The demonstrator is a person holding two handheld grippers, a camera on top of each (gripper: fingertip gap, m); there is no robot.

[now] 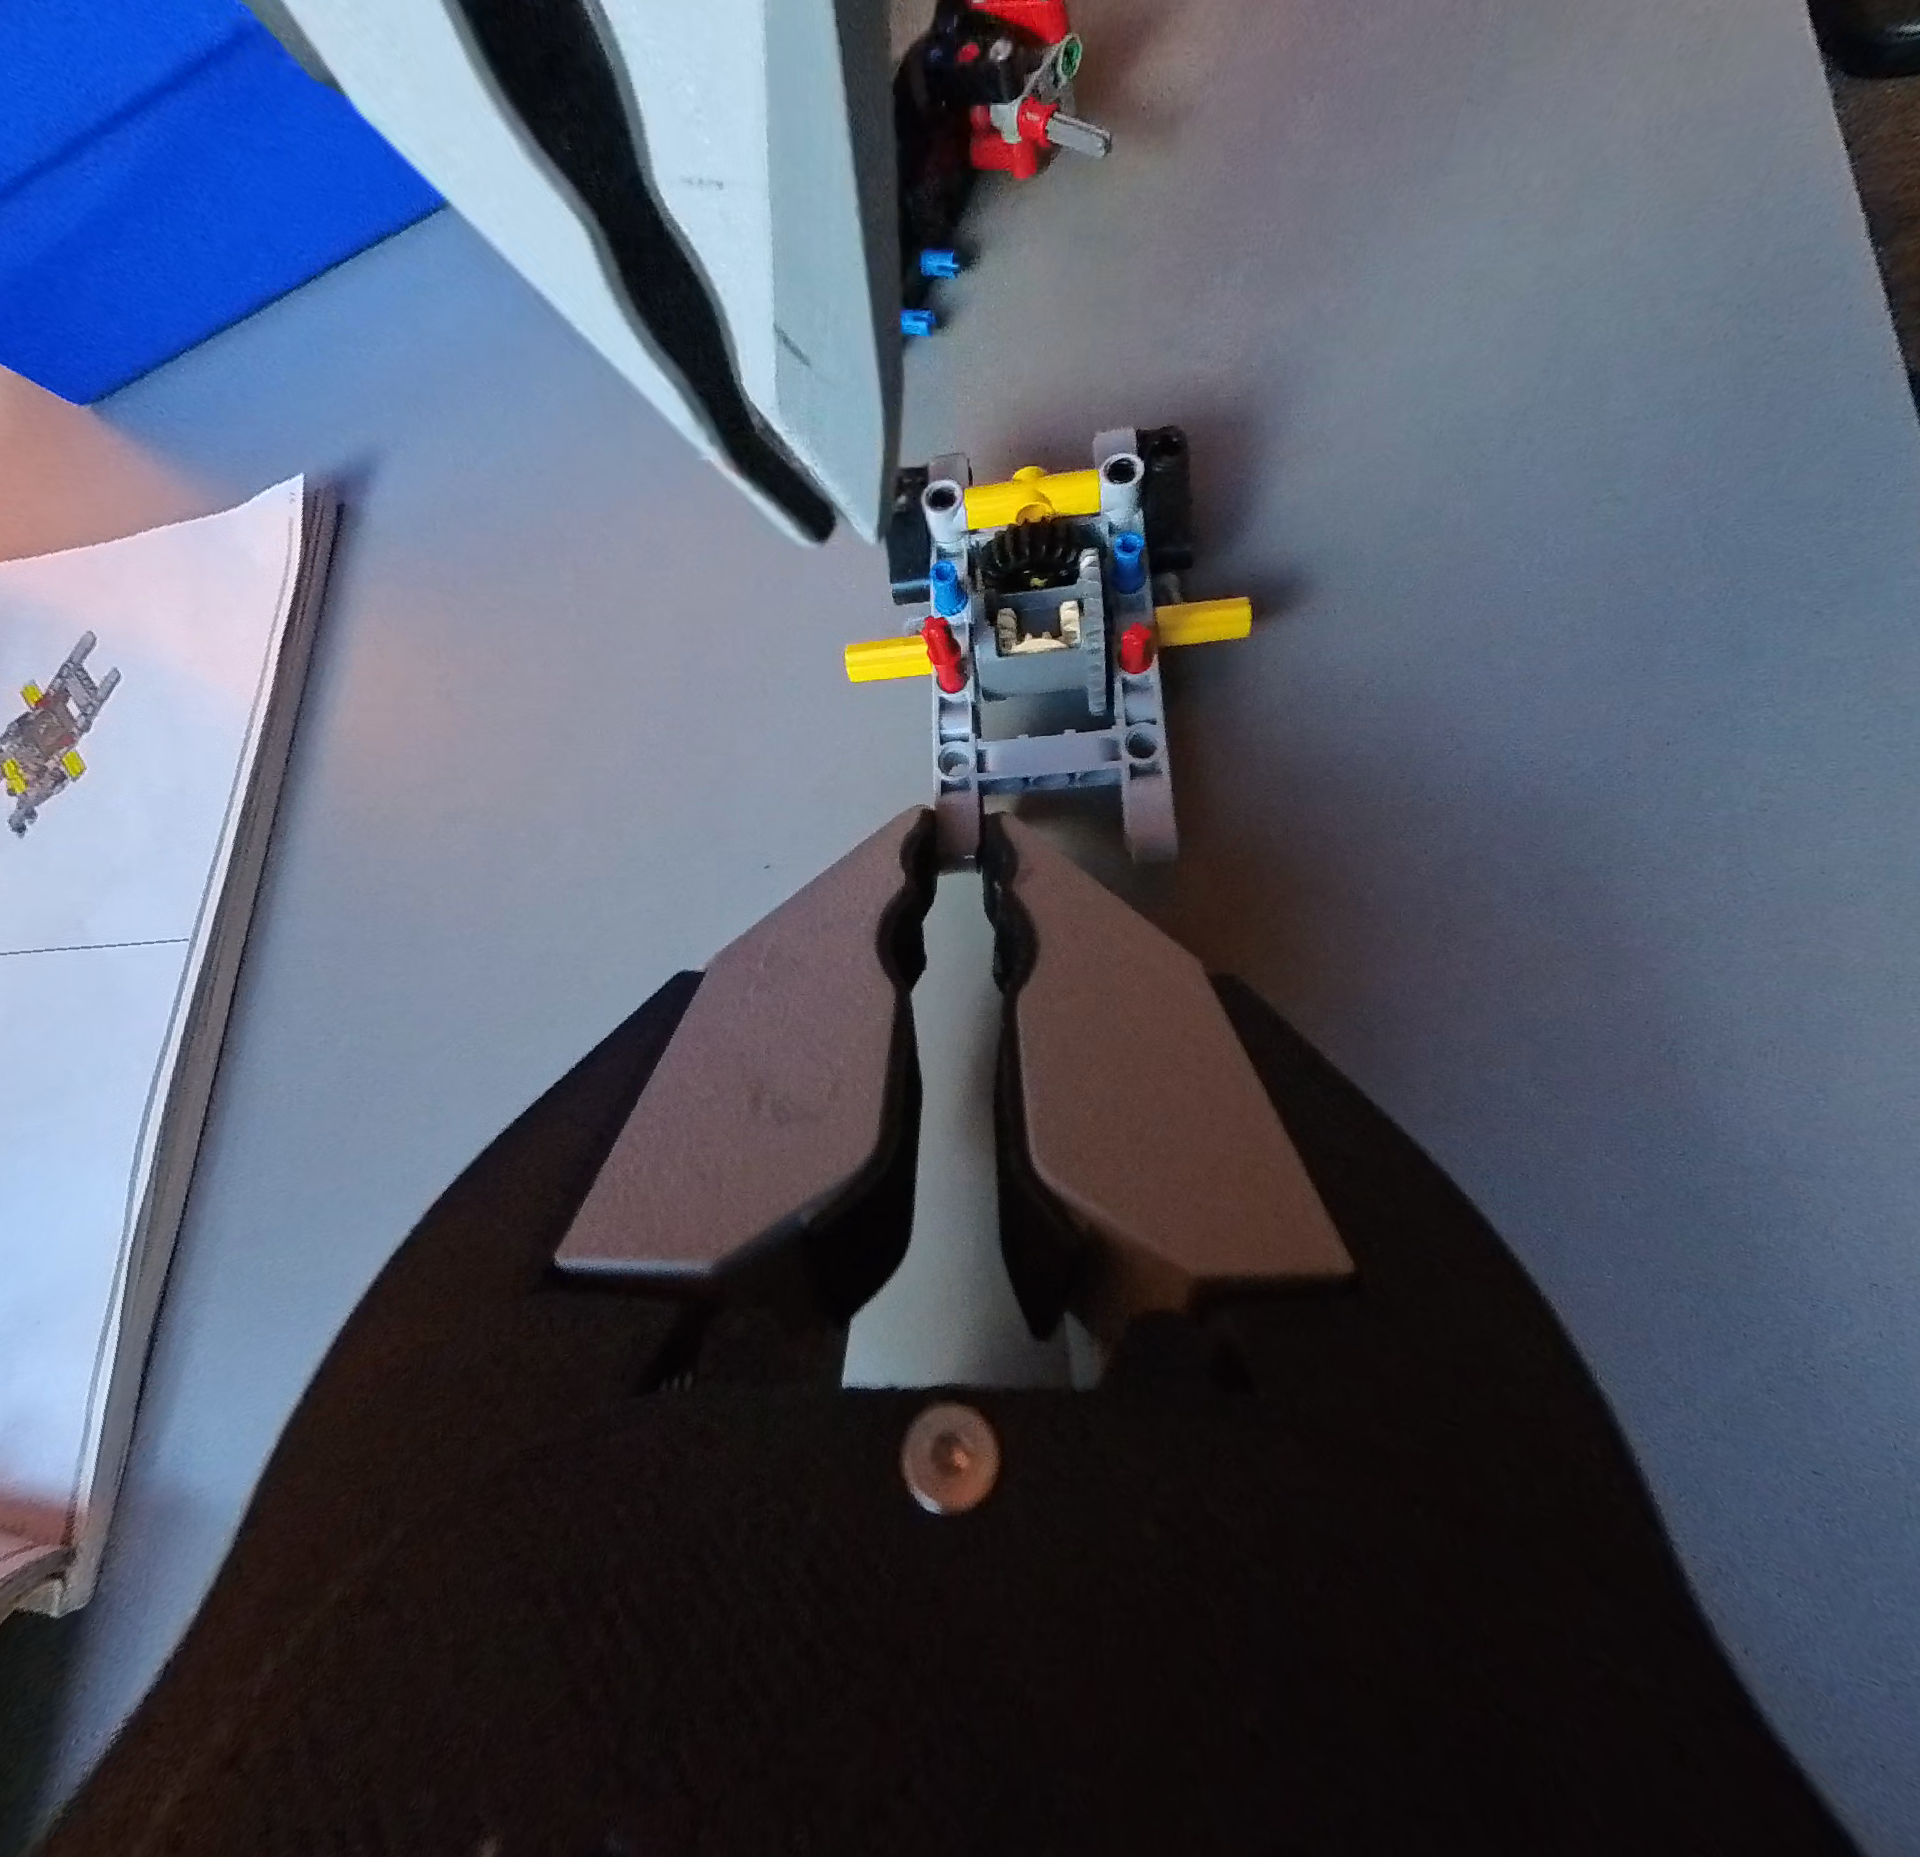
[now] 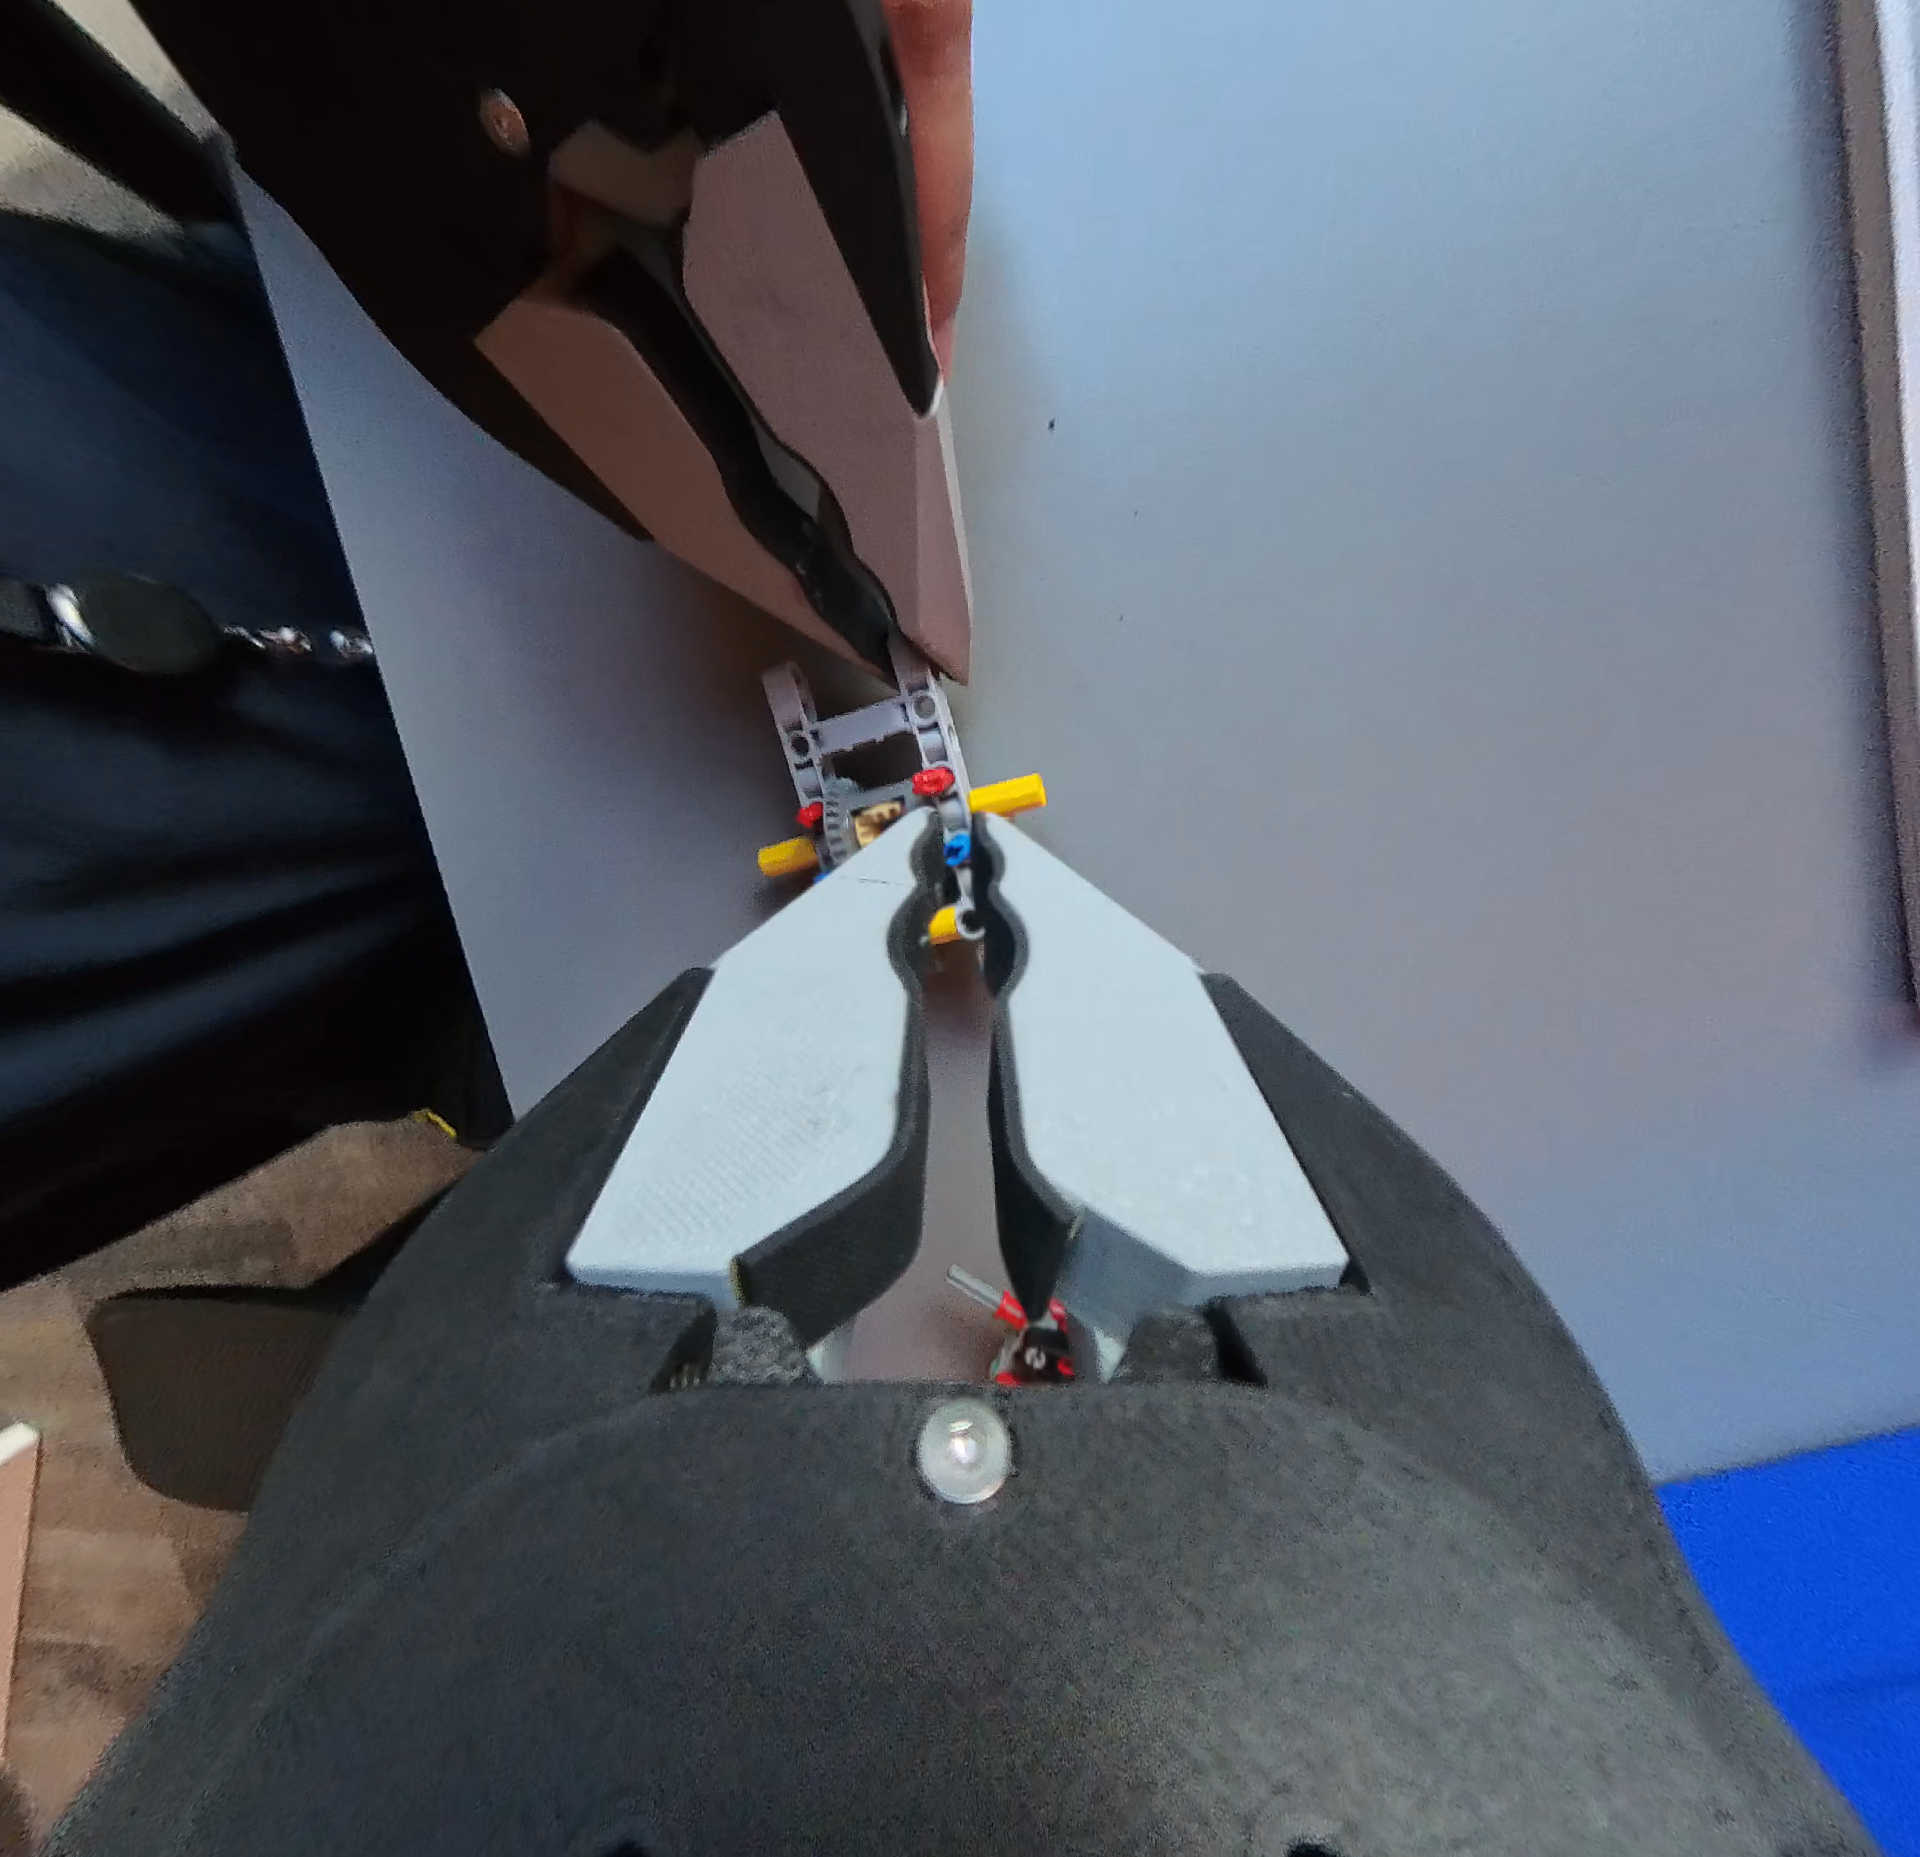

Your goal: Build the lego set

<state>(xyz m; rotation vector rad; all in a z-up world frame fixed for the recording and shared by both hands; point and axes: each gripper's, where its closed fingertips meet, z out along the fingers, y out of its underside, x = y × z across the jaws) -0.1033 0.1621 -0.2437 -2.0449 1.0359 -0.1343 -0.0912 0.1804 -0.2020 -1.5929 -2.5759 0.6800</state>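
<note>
The left gripper (image 1: 961, 836), with brown fingers on a black body, has its jaws nearly closed, the two pads pressing on the end of one grey beam of a small brick assembly (image 1: 1049, 644) that reaches forward from its tips. A hand (image 2: 940, 145) wraps the side of its body. The right gripper (image 2: 961, 872), with pale grey fingers, comes in from the opposite end, pointing back at the left one, its tips drawn close together around the far grey beam of the same assembly.

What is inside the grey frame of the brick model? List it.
A black gear and a grey housing with tan gears in it. Whatever lies beneath the housing is covered.
</note>
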